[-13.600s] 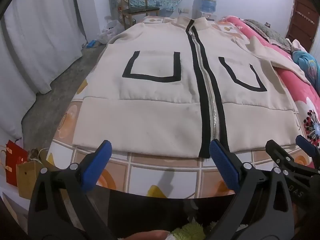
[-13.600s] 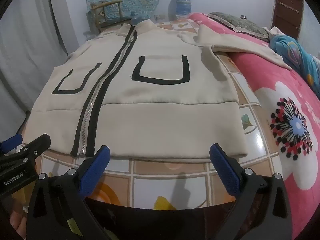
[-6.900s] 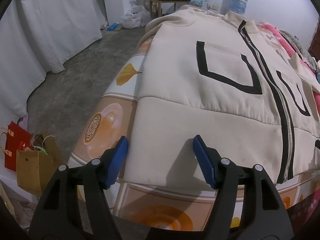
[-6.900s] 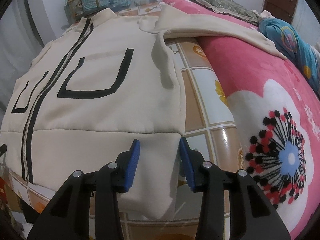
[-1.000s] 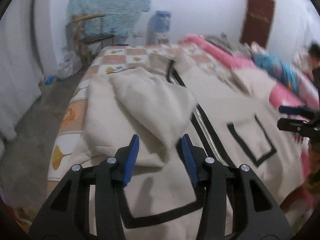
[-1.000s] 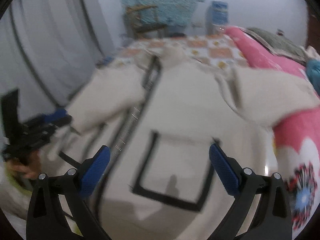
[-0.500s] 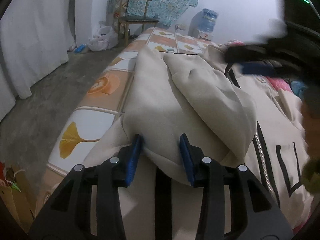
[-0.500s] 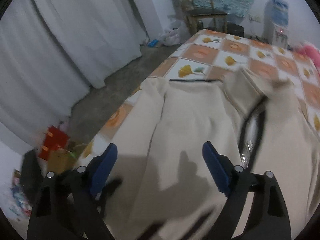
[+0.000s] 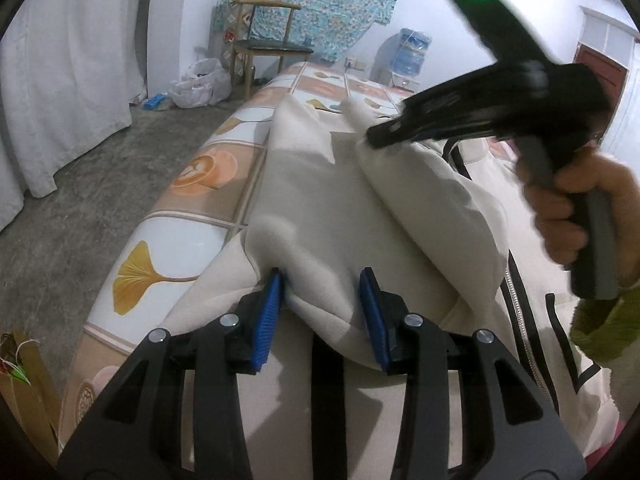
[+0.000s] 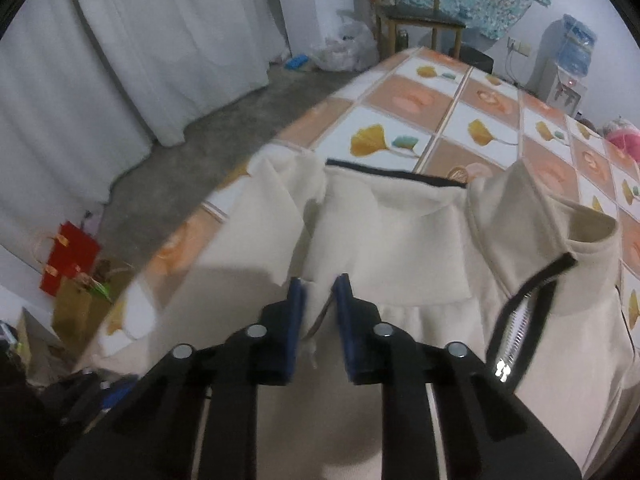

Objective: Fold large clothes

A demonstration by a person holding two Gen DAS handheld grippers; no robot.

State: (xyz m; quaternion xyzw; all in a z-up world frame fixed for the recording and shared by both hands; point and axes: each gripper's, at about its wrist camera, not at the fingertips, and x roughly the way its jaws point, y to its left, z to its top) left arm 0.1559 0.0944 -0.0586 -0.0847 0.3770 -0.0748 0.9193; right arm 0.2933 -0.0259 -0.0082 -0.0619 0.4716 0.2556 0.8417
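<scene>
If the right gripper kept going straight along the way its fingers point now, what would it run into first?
Almost certainly the cream zip-up jacket itself: the right gripper points down into a fold of its fabric near the shoulder, and its jaws have just been closing around that fold. The tiled bed cover lies beyond.

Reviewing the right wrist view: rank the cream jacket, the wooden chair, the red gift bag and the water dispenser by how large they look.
1. cream jacket, by far.
2. wooden chair.
3. water dispenser, close to the chair; both stand far back, so their order is unsure.
4. red gift bag, smallest.
</scene>
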